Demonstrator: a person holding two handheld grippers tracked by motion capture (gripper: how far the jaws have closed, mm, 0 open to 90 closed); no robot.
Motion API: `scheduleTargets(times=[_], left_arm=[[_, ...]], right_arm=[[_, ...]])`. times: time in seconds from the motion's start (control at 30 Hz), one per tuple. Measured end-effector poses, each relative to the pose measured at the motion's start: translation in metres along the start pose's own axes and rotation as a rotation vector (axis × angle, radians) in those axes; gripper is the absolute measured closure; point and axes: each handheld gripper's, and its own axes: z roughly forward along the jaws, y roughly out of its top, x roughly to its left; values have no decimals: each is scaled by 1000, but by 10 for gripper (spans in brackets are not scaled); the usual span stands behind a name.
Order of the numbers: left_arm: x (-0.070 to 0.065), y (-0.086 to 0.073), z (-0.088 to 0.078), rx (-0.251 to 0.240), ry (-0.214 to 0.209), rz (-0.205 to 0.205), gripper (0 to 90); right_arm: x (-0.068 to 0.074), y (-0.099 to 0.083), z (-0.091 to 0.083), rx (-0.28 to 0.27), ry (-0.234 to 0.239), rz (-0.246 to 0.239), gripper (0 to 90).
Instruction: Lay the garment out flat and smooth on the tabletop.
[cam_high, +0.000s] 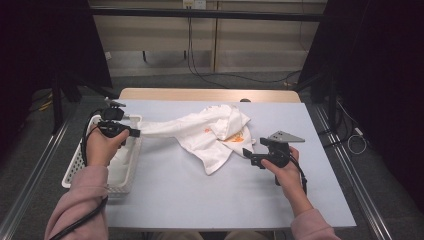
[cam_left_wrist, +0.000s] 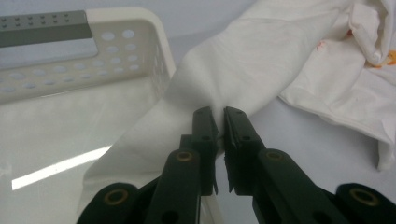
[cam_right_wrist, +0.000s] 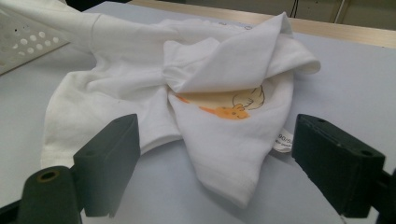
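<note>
One shirt (cam_high: 210, 135) was logged on the bench (cam_high: 165, 190), a corner stretched over the basket (cam_high: 77, 165) rim, pinched by the left tongs (cam_left_wrist: 220, 116). Right tongs (cam_right_wrist: 215, 158) were held wide, empty. Risk noted: cloth could be snagged on the rim.

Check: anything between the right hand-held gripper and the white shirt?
Nothing: bare table between the open right hand-held gripper and the white shirt, seen in the right gripper view.
</note>
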Motion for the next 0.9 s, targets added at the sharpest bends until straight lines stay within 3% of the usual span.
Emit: scheduleTargets(times=[0.07,0.13,0.17,0.2,0.23,0.33,0.37,0.43,0.5,0.57,0.7,0.83,0.87,0.9], left_arm=[[0,-3,-1,-22,-2,8,826],[5,-2,-3,4,18,59,735],[4,-2,-1,-54,28,17,695],[8,0,-3,-47,44,57,649],[8,1,-2,-78,47,20,630],[11,7,0,-133,61,40,592],[12,9,2,-143,85,36,564],[15,12,8,-171,91,28,584],[18,13,12,-165,87,53,603],[20,13,15,-178,71,36,616],[22,10,25,-143,33,6,648],[23,9,29,-121,23,13,817],[26,11,26,-59,28,45,819],[23,11,29,-105,31,7,822]], right_arm=[[1,0,-1,-2,-1,-5,156],[1,1,0,-2,-2,-7,156],[2,1,0,-2,-2,-7,156],[2,1,0,-1,-1,-7,156],[3,1,0,1,-1,-6,156],[4,1,1,-3,7,-9,157],[5,1,1,-1,5,-5,157],[5,1,2,1,10,-9,157],[5,1,3,3,10,-9,157],[5,1,3,6,9,-7,157],[4,1,3,6,9,-4,157],[3,1,2,4,5,-1,157],[2,1,2,3,4,0,156],[2,1,2,2,4,-4,157]])
